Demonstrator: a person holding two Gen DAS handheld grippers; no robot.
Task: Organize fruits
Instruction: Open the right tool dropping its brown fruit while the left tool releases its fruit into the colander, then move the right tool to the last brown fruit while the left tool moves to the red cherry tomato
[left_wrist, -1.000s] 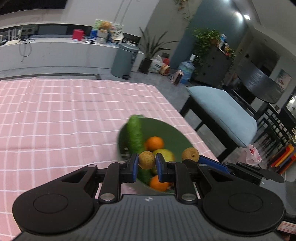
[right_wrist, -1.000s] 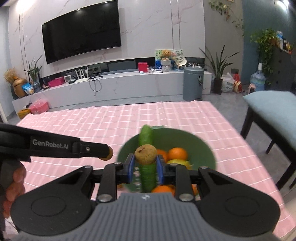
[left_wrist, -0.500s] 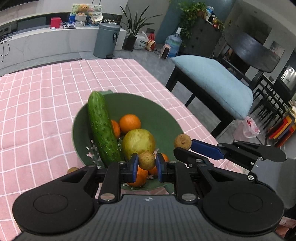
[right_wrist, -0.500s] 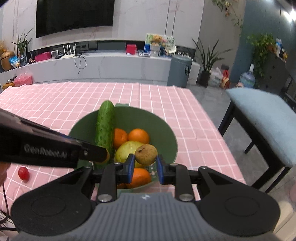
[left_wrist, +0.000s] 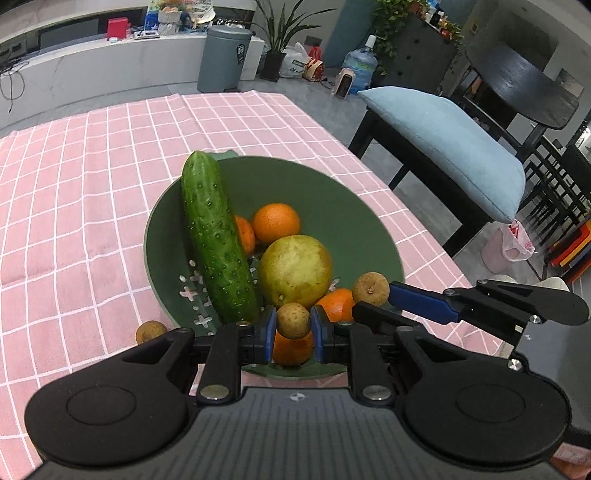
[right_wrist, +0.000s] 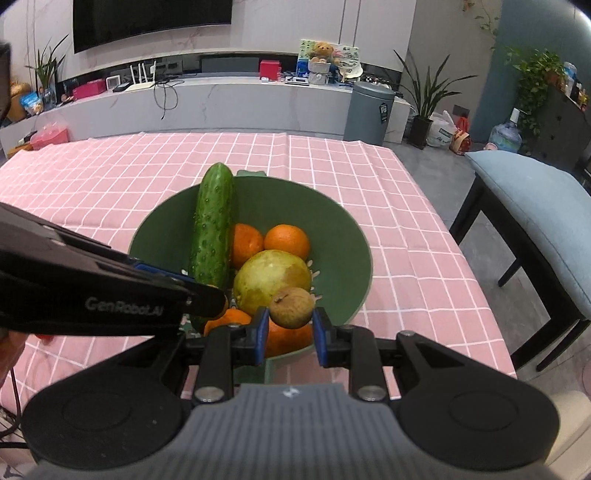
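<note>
A green bowl (left_wrist: 362, 221) on the pink checked tablecloth holds a cucumber (left_wrist: 214, 240), a yellow-green pear-like fruit (left_wrist: 295, 269) and several oranges (left_wrist: 277, 223). My left gripper (left_wrist: 293, 330) is shut on a small brown longan (left_wrist: 293, 320) above the bowl's near rim. My right gripper (right_wrist: 290, 330) has its jaws slightly parted around a second longan (right_wrist: 291, 307), which sits between the pads over the bowl; it also shows in the left wrist view (left_wrist: 370, 289). Another longan (left_wrist: 150, 331) lies on the cloth left of the bowl.
A chair with a blue cushion (left_wrist: 450, 144) stands right of the table. A grey bin (right_wrist: 371, 110) and a long white counter (right_wrist: 221, 99) are behind the table. The table edge runs close to the bowl's right side.
Both grippers moved forward and lower over the bowl with their longans. The right gripper's jaws look wider apart than before, with gaps beside the longan.
</note>
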